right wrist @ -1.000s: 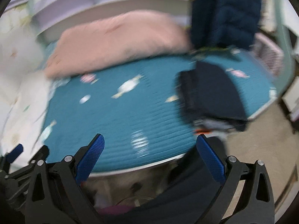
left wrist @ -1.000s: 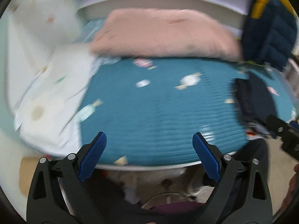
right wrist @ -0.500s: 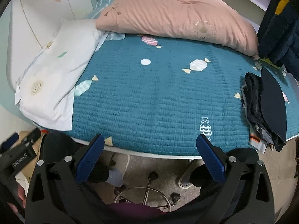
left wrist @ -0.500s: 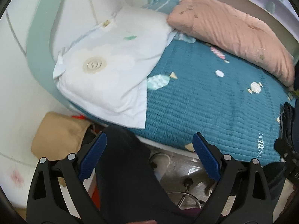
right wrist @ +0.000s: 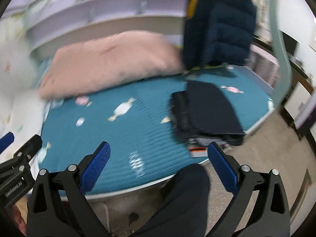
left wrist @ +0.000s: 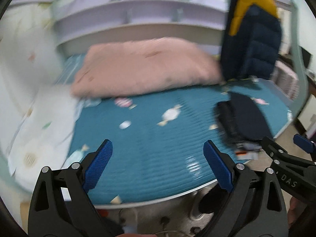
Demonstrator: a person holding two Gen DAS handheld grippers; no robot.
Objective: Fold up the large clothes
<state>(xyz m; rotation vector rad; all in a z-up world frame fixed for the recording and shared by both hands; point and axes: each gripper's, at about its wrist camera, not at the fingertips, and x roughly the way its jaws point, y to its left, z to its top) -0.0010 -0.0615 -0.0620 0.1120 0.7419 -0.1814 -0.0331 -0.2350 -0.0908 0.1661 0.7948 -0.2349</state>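
Not much left to see being folded here, honestly. A pile of dark folded clothes (right wrist: 207,116) is stacked at the right end of the bed (right wrist: 122,138), close to the front edge, and it looks finished, with flat layers and a bit of orange and grey peeking out underneath. The middle of the teal quilt is bare, so no garment is laid out for folding. The left hand-held gripper (left wrist: 158,165) is held wide open over the front edge of the bed with nothing between its blue pads, and the same goes for the right hand-held gripper (right wrist: 158,164), spread wide and gripping nothing. A navy and yellow puffer jacket (right wrist: 219,23) is hung at the far right end of the bed, beside the pink pillow (right wrist: 110,63); it could be guessed as the next big item, though that can't be confirmed, since both views are smeared by motion blur. A white duvet (left wrist: 41,130) is bunched at the left end, unfolded. So: one stack done, possibly the jacket left.
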